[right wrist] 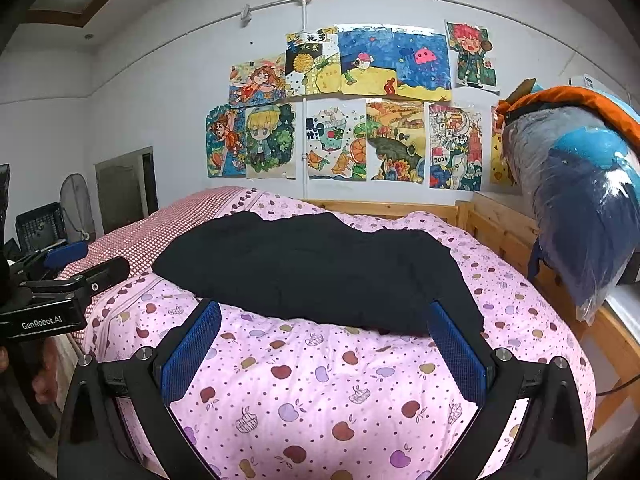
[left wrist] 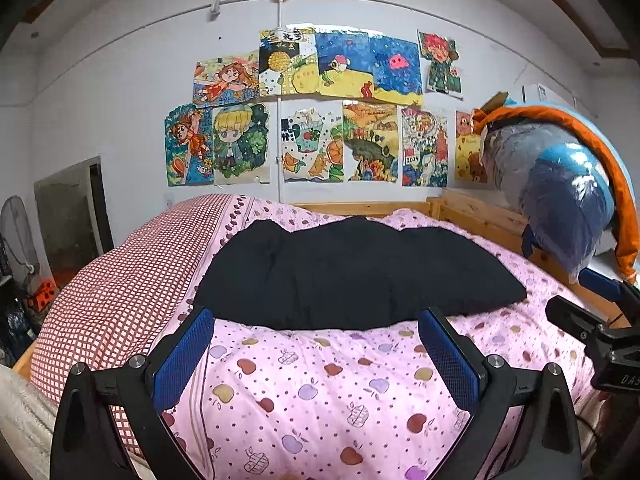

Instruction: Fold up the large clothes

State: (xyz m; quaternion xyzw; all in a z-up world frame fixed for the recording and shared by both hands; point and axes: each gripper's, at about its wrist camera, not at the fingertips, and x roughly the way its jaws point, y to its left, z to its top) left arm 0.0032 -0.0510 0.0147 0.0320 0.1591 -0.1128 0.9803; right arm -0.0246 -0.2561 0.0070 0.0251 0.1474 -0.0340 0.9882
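A large black garment (left wrist: 352,272) (right wrist: 320,272) lies spread flat across a pink apple-print quilt (left wrist: 320,392) (right wrist: 320,392) on the bed. My left gripper (left wrist: 316,320) hovers open just short of the garment's near edge, blue pads wide apart, nothing between them. My right gripper (right wrist: 324,316) is likewise open at the near edge, its right fingertip over the garment's near right corner. Each gripper shows in the other's view: the right gripper (left wrist: 592,312) at the right edge, the left gripper (right wrist: 80,276) at the left edge.
A red-checked pillow (left wrist: 120,288) (right wrist: 160,228) lies left of the garment. A wooden bed frame (left wrist: 480,216) (right wrist: 500,216) borders the far and right sides. A plastic-wrapped blue and orange bundle (left wrist: 568,184) (right wrist: 580,184) leans at the right. Drawings (left wrist: 320,120) cover the wall.
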